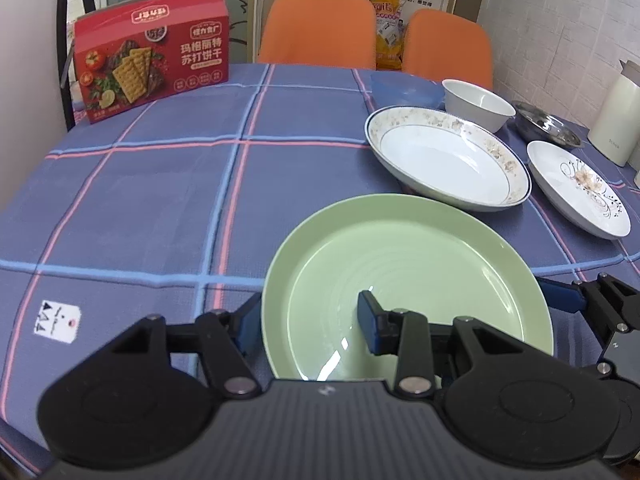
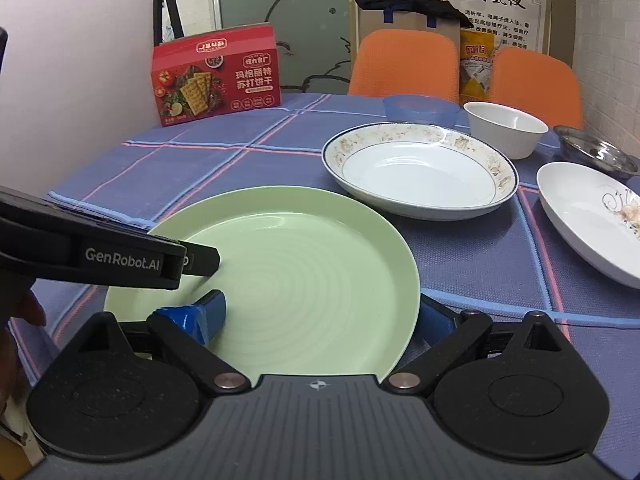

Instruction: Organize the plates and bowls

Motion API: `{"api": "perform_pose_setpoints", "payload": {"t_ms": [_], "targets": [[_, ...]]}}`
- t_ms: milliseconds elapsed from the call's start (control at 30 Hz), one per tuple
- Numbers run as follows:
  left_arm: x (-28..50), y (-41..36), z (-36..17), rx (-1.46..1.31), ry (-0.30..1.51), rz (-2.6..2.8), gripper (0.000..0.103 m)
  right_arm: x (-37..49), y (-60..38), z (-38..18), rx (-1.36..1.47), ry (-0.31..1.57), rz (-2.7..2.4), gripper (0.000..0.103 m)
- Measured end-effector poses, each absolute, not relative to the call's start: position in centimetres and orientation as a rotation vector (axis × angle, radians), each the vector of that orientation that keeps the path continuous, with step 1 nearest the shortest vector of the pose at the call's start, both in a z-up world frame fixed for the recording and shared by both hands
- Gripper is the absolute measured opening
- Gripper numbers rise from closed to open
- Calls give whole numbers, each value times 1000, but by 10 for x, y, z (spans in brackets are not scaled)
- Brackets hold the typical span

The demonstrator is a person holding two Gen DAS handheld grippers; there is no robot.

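Note:
A pale green plate point(image 1: 400, 248) point(image 2: 300, 248) lies flat on the checked tablecloth near the table's front edge. My left gripper point(image 1: 308, 320) is open and straddles the plate's left rim, with one finger outside it and the other over the plate's well. My right gripper point(image 2: 320, 320) is open too and straddles the right rim in the same way. Behind the green plate sit a deep floral-rimmed plate point(image 1: 448, 160) point(image 2: 420, 168), a white plate with a flower motif point(image 1: 576, 188) point(image 2: 592, 216), a white bowl point(image 1: 478, 104) point(image 2: 506, 128) and a blue bowl point(image 1: 406, 88) point(image 2: 420, 108).
A steel dish point(image 1: 546, 124) point(image 2: 596, 152) and a white jug point(image 1: 616, 116) stand at the far right. A red cracker box point(image 1: 152, 56) point(image 2: 216, 76) stands at the back left. Two orange chairs point(image 1: 318, 28) are behind the table. The left half of the cloth point(image 1: 140, 200) is bare.

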State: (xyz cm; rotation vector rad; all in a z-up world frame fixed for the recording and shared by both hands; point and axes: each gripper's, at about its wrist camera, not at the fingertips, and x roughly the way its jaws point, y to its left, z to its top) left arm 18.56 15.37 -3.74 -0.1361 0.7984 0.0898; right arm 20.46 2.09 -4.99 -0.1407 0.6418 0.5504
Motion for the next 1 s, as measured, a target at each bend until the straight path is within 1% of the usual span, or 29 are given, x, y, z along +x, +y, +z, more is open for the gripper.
{"api": "perform_pose_setpoints", "payload": {"t_ms": [67,100,133,167,200,233,267,300,333,400,600,700,733,833,1000], "targets": [[189,155,-38,-137,792,89,39,207,20,-49,-135,648,557,87],[190,156,-38,-142,791,81,41,207,19,-50,-137,647,562,87],[189,158,-39,-150,791,68,45,206,18,-50,-145,644,570,87],[188,160,-40,-158,788,49,54,204,15,-51,-146,643,586,87],[187,163,-39,-172,785,40,61,204,12,-50,-145,647,605,85],[185,167,-37,-186,768,43,62,205,8,-48,-139,649,617,84],[183,171,-33,-193,747,51,66,205,1,-45,-118,645,608,84],[182,176,-28,-199,722,67,74,206,-8,-40,-82,627,579,85],[183,180,-23,-204,699,80,75,208,-19,-34,-50,605,549,85],[192,190,-14,-220,673,91,75,219,-33,-26,-9,578,504,86],[234,198,-1,-224,656,64,75,272,-35,-28,41,639,464,86],[264,195,-2,-209,673,42,75,291,-32,-35,50,678,467,86],[276,194,-4,-210,687,28,75,295,-30,-37,53,684,475,87],[305,193,-9,-220,721,6,75,307,-27,-35,76,698,500,86],[329,193,-11,-201,730,0,75,321,-20,-38,44,732,470,88]]}}
